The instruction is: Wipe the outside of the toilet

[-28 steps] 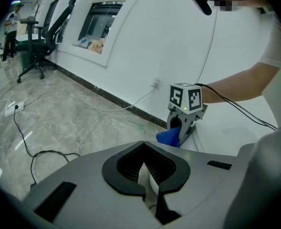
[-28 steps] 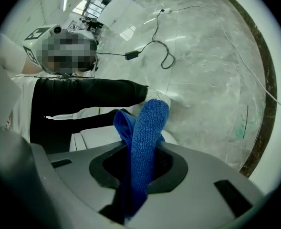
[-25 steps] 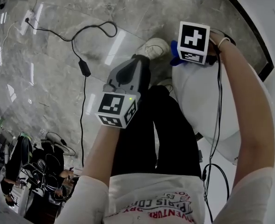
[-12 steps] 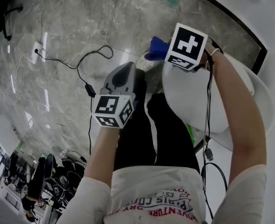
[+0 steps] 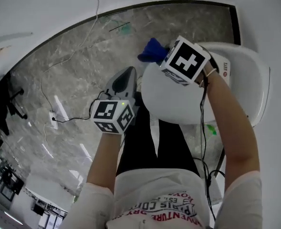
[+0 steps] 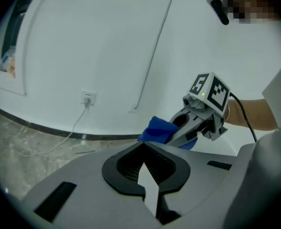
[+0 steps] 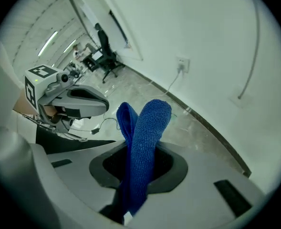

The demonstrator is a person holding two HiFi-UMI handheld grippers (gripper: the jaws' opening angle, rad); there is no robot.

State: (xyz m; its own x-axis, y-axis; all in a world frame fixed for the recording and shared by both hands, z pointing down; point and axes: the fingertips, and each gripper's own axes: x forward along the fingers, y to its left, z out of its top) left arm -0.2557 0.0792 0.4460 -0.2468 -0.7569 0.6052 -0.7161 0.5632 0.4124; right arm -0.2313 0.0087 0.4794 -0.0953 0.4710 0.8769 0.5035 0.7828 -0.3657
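The white toilet [image 5: 245, 87] stands at the right of the head view with its lid down. My right gripper [image 5: 165, 56] is at the lid's far front edge, shut on a blue cloth [image 5: 151, 51] that sticks out past the rim. In the right gripper view the blue cloth [image 7: 147, 137] stands up between the jaws of my right gripper [image 7: 136, 171]. My left gripper [image 5: 126, 75] hangs over the floor left of the bowl, shut on nothing. The left gripper view shows my left gripper [image 6: 146, 170] closed, with the right gripper [image 6: 181, 130] and the blue cloth [image 6: 158, 128] beyond it.
The person's black-trousered legs [image 5: 147, 144] stand close against the toilet's left side. A black cable [image 5: 66, 116] lies on the marble floor [image 5: 73, 75]. A wall socket [image 6: 88, 98] with a white cord sits above the dark skirting. A cable [image 5: 203, 128] hangs from the right arm.
The head view has swung up, so the wall and the whole toilet lid now show. The right gripper with the cloth has moved along the lid's front edge. The left gripper stayed beside the bowl.
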